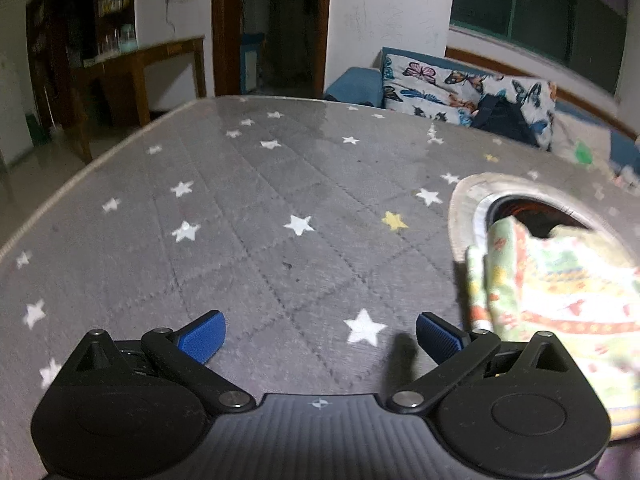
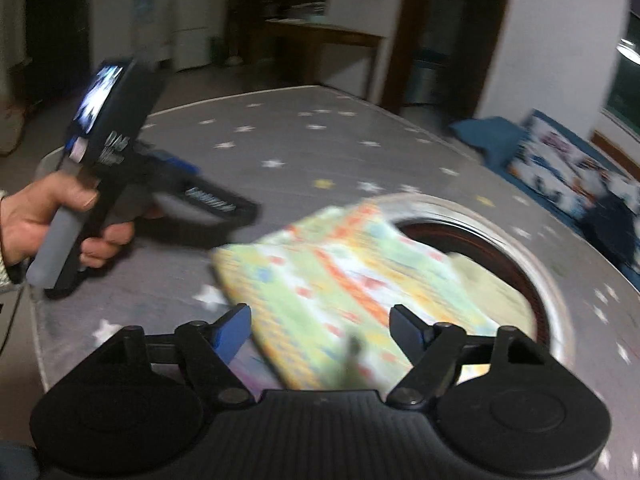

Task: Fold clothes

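A light green patterned garment (image 2: 344, 280) with orange and red print lies on the grey star-print table cover (image 2: 304, 152), partly over a round hole (image 2: 480, 248) in the table. In the left wrist view the garment (image 1: 560, 304) is at the right, beside my left gripper (image 1: 320, 336), which is open and empty over the cover (image 1: 280, 216). My right gripper (image 2: 320, 332) is open, with its blue-padded fingers on either side of the garment's near edge. The left gripper (image 2: 224, 208), held in a hand, shows in the right wrist view left of the garment.
The hole has a pale rim (image 1: 464, 208) and a dark inside. A blue sofa with a butterfly-print cushion (image 1: 452, 84) stands beyond the table's far right edge. A wooden counter (image 1: 160, 60) and a doorway (image 1: 276, 28) lie behind the table.
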